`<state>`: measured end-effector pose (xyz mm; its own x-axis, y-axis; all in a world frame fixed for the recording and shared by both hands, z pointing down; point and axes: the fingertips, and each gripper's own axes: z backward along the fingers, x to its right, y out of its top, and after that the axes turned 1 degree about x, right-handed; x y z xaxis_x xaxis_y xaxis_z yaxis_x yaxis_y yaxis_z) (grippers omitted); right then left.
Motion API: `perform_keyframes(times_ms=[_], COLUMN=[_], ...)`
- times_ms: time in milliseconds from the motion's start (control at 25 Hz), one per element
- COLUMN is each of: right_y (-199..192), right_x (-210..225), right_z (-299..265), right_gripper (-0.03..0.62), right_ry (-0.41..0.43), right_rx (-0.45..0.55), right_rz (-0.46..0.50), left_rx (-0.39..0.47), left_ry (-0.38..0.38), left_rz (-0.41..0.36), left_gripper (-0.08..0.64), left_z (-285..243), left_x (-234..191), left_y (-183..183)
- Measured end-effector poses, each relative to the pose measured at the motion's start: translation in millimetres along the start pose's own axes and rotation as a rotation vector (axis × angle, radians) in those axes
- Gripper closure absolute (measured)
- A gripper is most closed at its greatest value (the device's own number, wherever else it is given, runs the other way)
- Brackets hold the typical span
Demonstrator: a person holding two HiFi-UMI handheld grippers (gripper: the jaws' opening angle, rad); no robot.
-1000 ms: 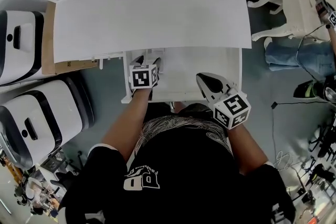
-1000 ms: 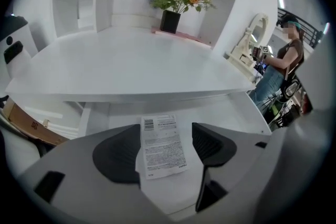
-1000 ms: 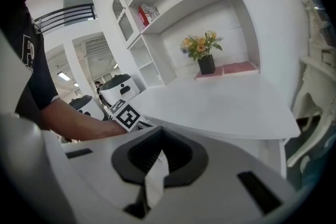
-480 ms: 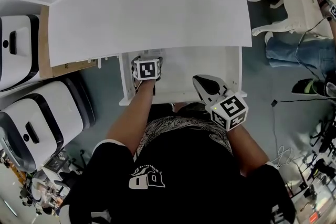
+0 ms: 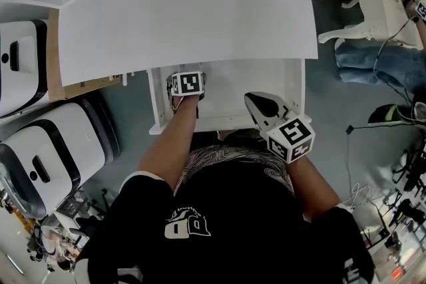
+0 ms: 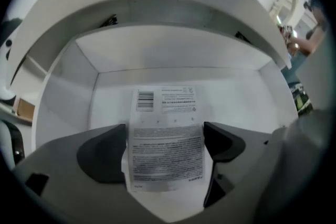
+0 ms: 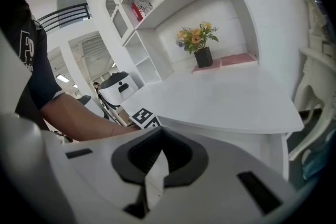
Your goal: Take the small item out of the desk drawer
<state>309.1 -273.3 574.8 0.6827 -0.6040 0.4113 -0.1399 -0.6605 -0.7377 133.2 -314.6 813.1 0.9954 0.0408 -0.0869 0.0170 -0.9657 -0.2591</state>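
Drawer (image 5: 226,86), open below white table (image 5: 186,10) at frame centre, where left gripper (image 6: 166,140), its fingers released and just widened, straddles white printed packet (image 6: 164,123) lying on drawer floor; right gripper (image 7: 157,157) hovers lower right, fingers clenched.

Head view looked steeply down on table (image 5: 186,10) and drawer (image 5: 233,96); left gripper view peered close into the drawer, right across the table.

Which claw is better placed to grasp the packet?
Left. The left claw is inside the drawer, its jaws just opening around the white packet; the right claw is shut, aimed over the desk.
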Motion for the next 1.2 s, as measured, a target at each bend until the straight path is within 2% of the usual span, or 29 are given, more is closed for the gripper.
perform_keyframes(times_ms=[80, 600, 760, 1200], right_y=[-1, -2, -2, -3], right_x=[3, -3, -2, -8], right_z=[0, -1, 1, 8], right_gripper=[0.584, 0.584, 0.584, 0.584], right_ry=[-0.004, -0.006, -0.014, -0.032], right_rx=[-0.002, 0.002, 0.006, 0.007], right_rz=[-0.006, -0.007, -0.003, 0.016], left_rx=[0.004, -0.024, 0.019, 0.035], left_ry=[0.021, 0.011, 0.021, 0.006], left_rz=[-0.018, -0.018, -0.037, -0.063], left_gripper=[0.109, 0.109, 0.110, 0.114], left_z=[-1, -4, -3, 0], left_x=[0, -2, -3, -4], left_y=[0, 2, 6, -1])
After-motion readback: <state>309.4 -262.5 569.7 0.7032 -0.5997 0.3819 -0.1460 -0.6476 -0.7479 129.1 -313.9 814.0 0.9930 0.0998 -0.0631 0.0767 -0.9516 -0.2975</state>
